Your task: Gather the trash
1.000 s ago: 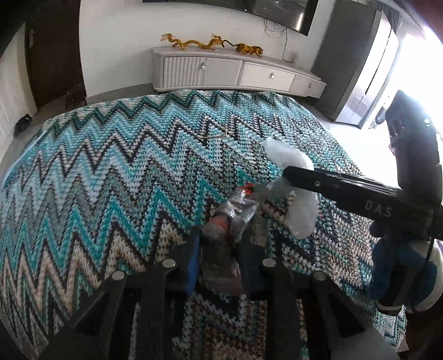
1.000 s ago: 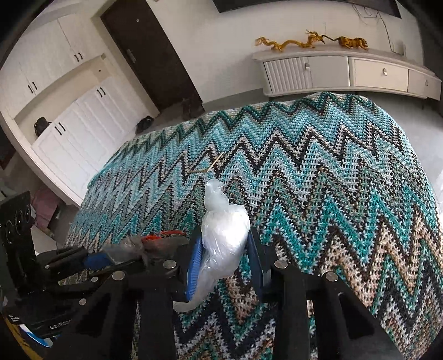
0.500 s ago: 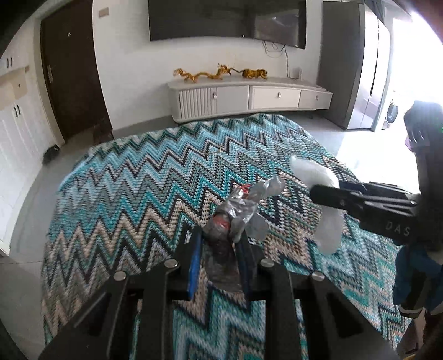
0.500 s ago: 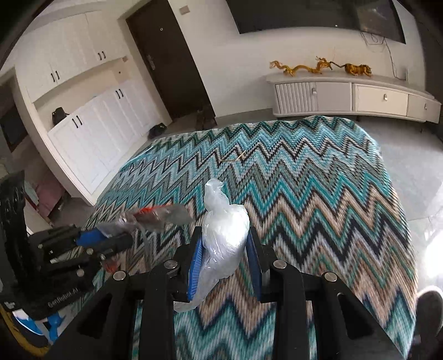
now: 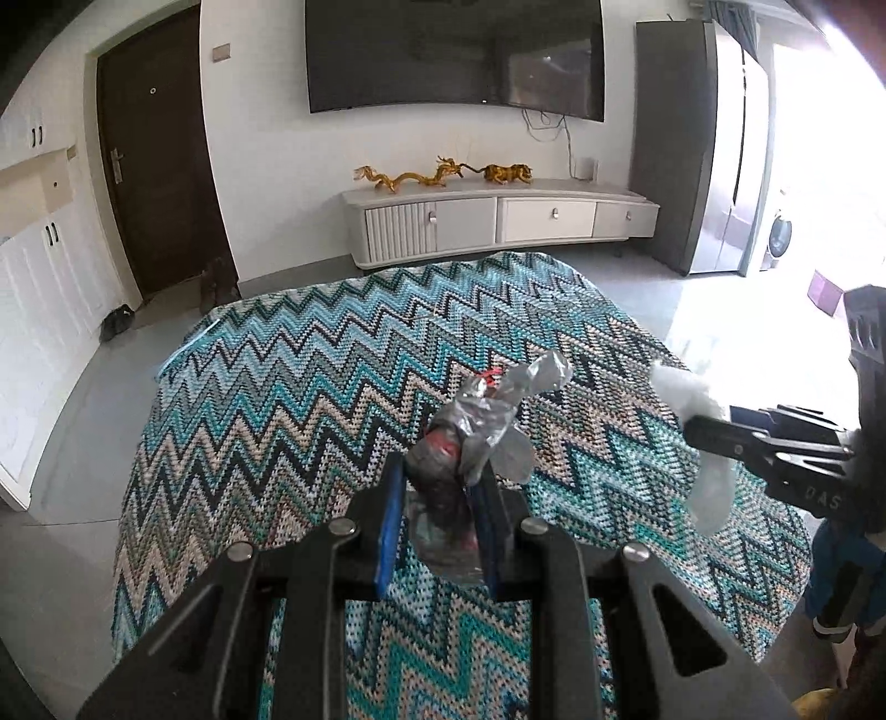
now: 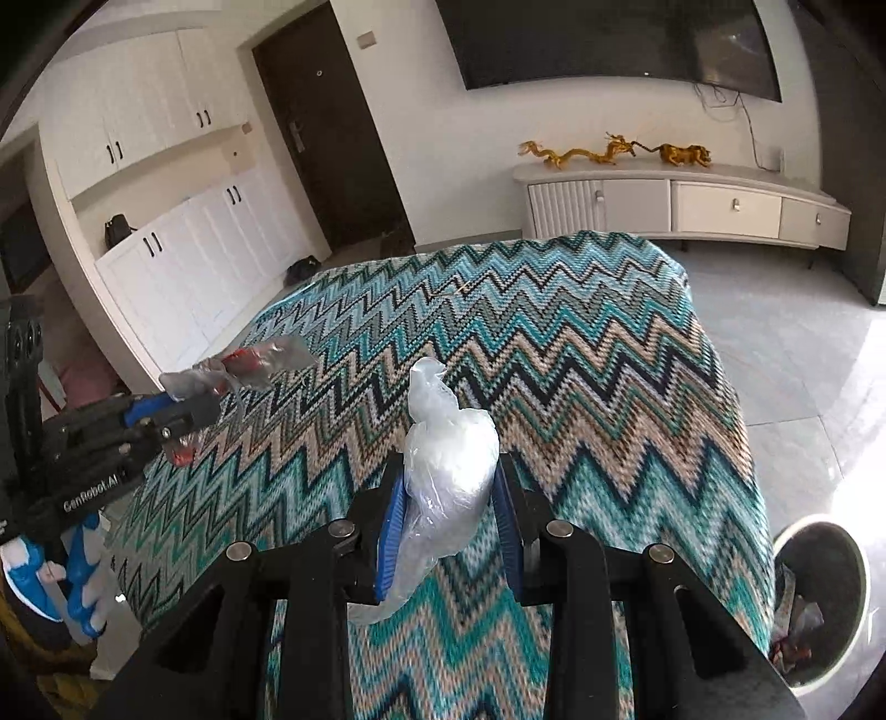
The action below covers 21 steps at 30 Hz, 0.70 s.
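Both your grippers have risen since a second ago: the zigzag blanket (image 5: 310, 399) that filled both views then now sits lower and smaller, and the TV (image 5: 454, 52), door (image 5: 160, 160) and low cabinet (image 5: 498, 221) have come into the left view.

Left gripper (image 5: 437, 520): your fingers (image 5: 387, 526) are clamped on a crumpled silver wrapper (image 5: 482, 421) with red print. It sticks up and forward out of the jaws, and a clear crinkled tail hangs below them. The wrapper is clear of the blanket, held in the air above its near half.

Right gripper (image 6: 448, 526): your fingers (image 6: 390, 526) are clamped on a clear plastic bag (image 6: 448, 465). The knotted top stands up ahead of the pads; a loose end trails down and to the left beneath them. Also airborne over the blanket.

Cross-check: from the left view, the right gripper (image 5: 720, 437) sits off to the right at about the same height, the bag (image 5: 692, 399) bulging above and below its jaws. From the right view, the left gripper (image 6: 188, 412) sits off to the left with the wrapper (image 6: 243, 365) pointing forward.

A bin (image 6: 819, 598) stands on the floor low to the right of your right gripper, just beside the blanket's corner, with some scraps inside. A thin yellowish stick (image 6: 462, 287) lies on the blanket well ahead of both grippers.
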{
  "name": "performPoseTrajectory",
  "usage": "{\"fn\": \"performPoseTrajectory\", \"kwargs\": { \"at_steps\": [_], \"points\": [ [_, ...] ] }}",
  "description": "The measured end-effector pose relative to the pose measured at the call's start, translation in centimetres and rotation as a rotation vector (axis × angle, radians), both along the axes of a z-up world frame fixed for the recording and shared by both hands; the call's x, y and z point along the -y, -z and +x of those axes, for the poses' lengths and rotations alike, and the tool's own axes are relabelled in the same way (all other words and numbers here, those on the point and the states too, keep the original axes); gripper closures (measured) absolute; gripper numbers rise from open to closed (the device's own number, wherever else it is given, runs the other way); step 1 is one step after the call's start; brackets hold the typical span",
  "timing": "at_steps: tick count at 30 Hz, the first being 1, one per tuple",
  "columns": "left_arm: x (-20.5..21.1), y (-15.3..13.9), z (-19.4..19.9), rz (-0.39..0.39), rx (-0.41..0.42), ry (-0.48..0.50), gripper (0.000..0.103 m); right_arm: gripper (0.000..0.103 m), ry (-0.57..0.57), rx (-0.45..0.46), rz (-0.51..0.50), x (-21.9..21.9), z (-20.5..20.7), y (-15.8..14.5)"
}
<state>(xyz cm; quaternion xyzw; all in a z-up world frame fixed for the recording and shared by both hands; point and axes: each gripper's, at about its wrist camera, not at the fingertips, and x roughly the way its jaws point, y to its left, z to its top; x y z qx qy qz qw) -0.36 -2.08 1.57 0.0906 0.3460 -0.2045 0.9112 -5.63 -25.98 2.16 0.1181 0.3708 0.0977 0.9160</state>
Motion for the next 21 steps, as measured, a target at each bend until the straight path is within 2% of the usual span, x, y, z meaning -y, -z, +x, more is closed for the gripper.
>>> {"fn": "performPoseTrajectory", "kwargs": {
  "at_steps": [9,21],
  "points": [
    [2.1,-1.3,-1.8,0.033,0.026,0.015,0.081,0.073,0.052,0.035,-0.002,3.7,-3.8,-0.5],
    [6.5,-1.4,-3.2,0.086,0.043,0.097,0.081,0.072,0.153,0.059,0.042,9.1,-6.0,-0.2]
  ]
}}
